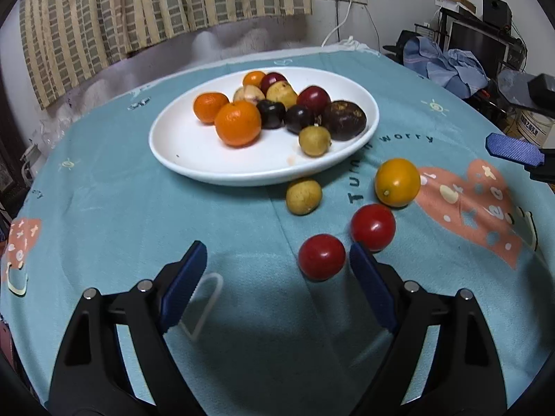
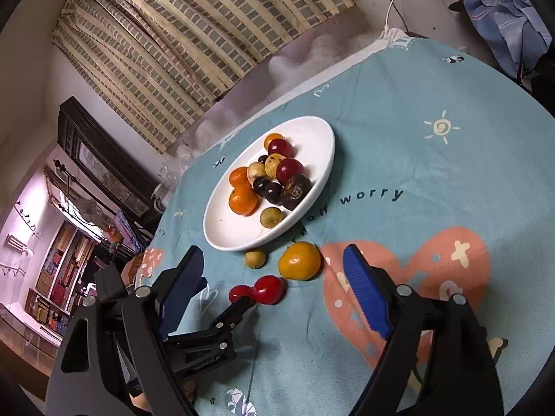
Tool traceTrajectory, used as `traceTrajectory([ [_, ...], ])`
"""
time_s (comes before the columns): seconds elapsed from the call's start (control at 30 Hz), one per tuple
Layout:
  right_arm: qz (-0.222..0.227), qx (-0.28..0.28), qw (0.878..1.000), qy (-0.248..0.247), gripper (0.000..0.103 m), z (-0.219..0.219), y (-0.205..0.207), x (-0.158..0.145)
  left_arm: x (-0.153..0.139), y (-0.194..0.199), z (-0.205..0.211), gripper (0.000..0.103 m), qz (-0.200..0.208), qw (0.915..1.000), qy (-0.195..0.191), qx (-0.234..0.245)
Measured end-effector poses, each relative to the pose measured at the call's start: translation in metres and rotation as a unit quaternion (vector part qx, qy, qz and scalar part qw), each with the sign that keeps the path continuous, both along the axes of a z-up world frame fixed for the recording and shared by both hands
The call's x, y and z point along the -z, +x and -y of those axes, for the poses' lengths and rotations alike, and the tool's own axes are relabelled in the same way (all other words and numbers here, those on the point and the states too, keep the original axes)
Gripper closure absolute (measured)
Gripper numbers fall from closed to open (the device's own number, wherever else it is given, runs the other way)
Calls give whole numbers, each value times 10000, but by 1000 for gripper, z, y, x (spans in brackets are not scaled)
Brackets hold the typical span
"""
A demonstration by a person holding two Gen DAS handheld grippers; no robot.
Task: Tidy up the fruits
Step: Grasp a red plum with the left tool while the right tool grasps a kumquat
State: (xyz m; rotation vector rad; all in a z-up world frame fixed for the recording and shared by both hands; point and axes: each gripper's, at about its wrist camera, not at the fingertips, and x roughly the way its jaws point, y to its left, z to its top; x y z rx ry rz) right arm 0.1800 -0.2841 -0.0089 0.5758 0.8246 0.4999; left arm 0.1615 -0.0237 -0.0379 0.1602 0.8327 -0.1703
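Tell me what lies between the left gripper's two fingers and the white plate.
Left wrist view: between the left gripper and the white oval plate, mostly bare teal tablecloth; a small red round fruit sits by the right fingertip.

- Tablecloth [image 1: 138, 215]: woven cloth, matt, finely textured nap, printed motifs.
- Plate [image 1: 194, 159]: glazed ceramic by appearance, white, smooth, glossy.
- Red fruits [image 1: 322, 257]: smooth, taut skin with bright highlights.
- Oranges [image 1: 238, 123] on plate: dimpled, semi-gloss peel.
- Large dark fruit [image 1: 344, 120] at plate's 3 o'clock: dull, mottled skin.
- Left gripper [image 1: 277, 274]: matt black plastic arms, silver metal pins; blue pads [image 1: 184, 287] ribbed, toothed edge.
- Right gripper [image 2: 274, 287]: identical finish; blue pad [image 2: 367, 298] serrated.
- Curtain [image 1: 138, 7]: coarse woven cloth, matt.
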Motion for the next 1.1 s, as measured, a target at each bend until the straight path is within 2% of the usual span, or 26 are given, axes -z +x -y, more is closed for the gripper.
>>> traceTrajectory([
  [0.2, -33, -14, 10000, -10, 20, -1, 0, 0, 3, 4, -6, 20, -101, 9999, -34, -105],
  [0.37, -85, 2, 10000, 7, 20, 1, 0, 1, -5, -5, -33, 20, 55, 9985, 157, -529],
  [0.57, -91, -8, 10000, -9, 20, 1, 1, 2, -8, -17, -65, 20, -40, 9965, -332, -764],
  [0.67, -88, -17, 9999, -58, 20, 0, 1, 3, -4, -15, -60, 21, -78, 9971, -324, -679],
  [0.87, -73, -29, 9999, -88, 20, -2, 0, 3, -3, -7, -65, 28, -65, 9959, -587, -685],
  [0.93, -72, -42, 9999, -105, 20, -3, 0, 3, -2, -4, -64, 33, -82, 9959, -573, -700],
  [1.0, -71, -48, 9999, -126, 20, -3, 0, 3, 0, -2, -61, 43, -126, 9961, -577, -659],
  [1.1, -87, -49, 9999, -138, 20, -4, 1, 5, 1, 1, -57, 48, -163, 9967, -547, -571],
])
